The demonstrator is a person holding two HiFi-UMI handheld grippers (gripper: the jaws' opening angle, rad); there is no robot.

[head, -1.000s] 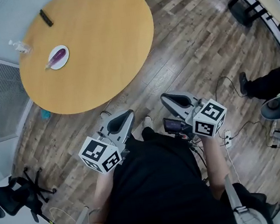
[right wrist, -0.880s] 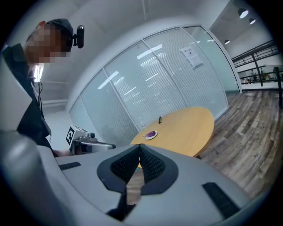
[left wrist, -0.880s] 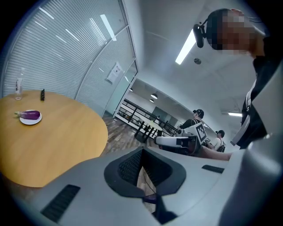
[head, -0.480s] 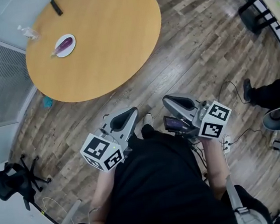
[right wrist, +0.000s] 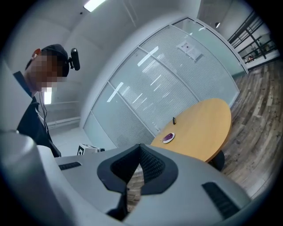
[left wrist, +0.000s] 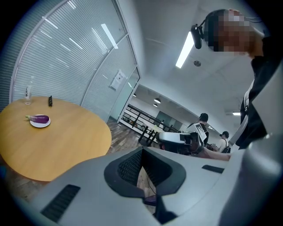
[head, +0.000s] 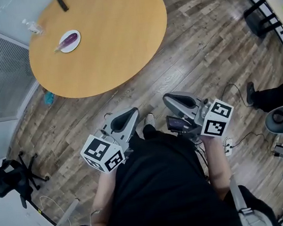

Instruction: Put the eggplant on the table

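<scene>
floor [head: 200, 51]: wood planks, running under the round surface.
surface [head: 117, 41]: round, light wood, well apart from both tools.
left tool [head: 123, 119]: held at the person's waist, jaws together, nothing between them.
right tool [head: 179, 100]: beside it, jaws together, empty.
plate [head: 73, 47]: white, near the surface's far left edge.
eggplant [head: 68, 40]: purple, lying on the plate.

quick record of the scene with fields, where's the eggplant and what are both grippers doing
table: round, wooden
eggplant: lying on white plate, untouched
plate position: near table's far left edge
also on table: clear bottle, small black object, beyond the plate
left gripper: fingers together, empty, short of the table
right gripper: fingers together, empty, short of the table
</scene>
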